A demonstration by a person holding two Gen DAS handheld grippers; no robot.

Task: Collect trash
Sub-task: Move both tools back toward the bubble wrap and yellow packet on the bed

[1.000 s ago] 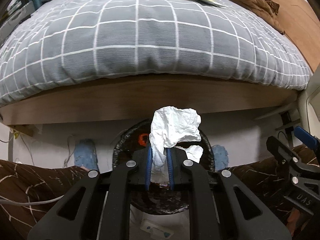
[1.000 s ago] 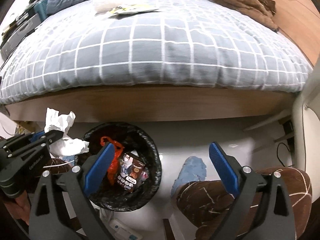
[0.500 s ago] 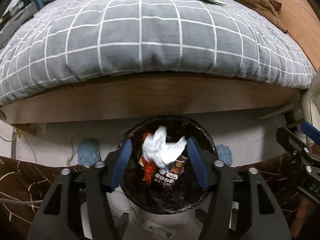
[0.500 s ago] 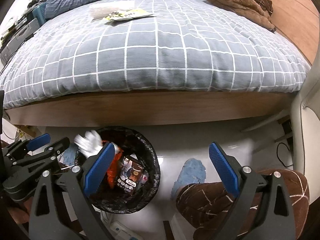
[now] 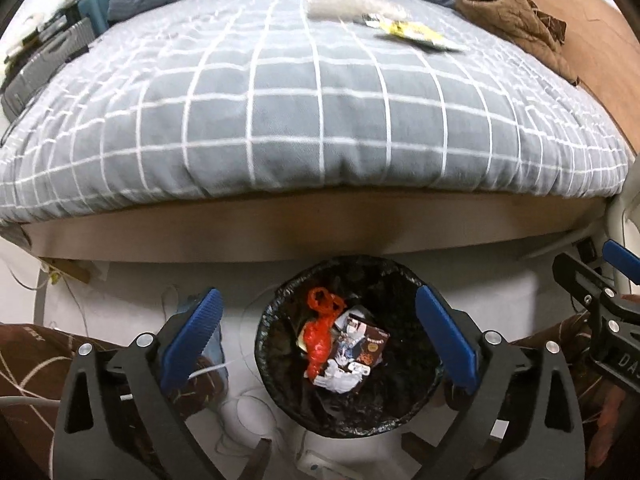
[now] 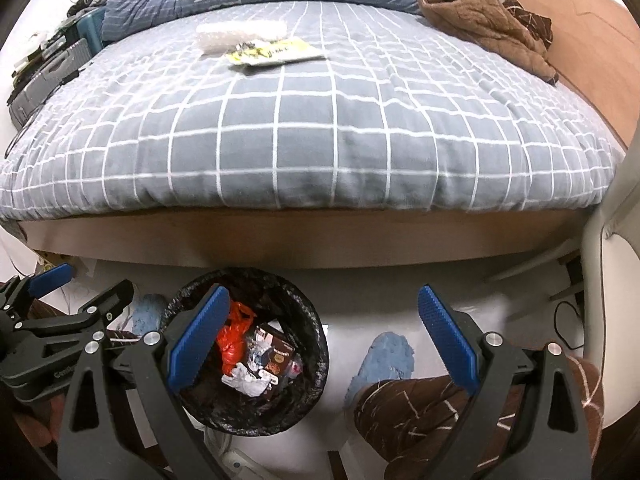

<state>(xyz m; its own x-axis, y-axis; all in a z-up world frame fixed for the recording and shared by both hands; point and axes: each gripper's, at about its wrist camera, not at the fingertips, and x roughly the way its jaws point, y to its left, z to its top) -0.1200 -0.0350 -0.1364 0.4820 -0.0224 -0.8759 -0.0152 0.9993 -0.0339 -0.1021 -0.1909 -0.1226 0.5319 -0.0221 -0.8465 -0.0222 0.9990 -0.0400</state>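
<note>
A black-lined trash bin [image 5: 404, 276] stands on the floor by the bed; it also shows in the right wrist view [image 6: 316, 320]. Inside lie a crumpled white tissue [image 5: 338, 378], a red plastic bag [image 5: 320, 332] and a dark snack wrapper [image 5: 366, 350]. My left gripper [image 5: 318, 338] is open and empty above the bin. My right gripper [image 6: 320, 338] is open and empty to the right of the bin. On the bed lie a yellow wrapper [image 6: 276, 53] and a clear plastic wrap [image 6: 240, 34].
A grey checked duvet [image 6: 320, 120] covers the bed, with a brown garment [image 6: 484, 24] at its far right. Blue slippers [image 6: 386, 358] and the person's brown-trousered legs [image 6: 424, 412] are on the floor by the bin. Cables lie at the left [image 5: 240, 400].
My left gripper opened and dropped the white tissue into the bin, then opened wider. Both views have tilted up toward the bed.
</note>
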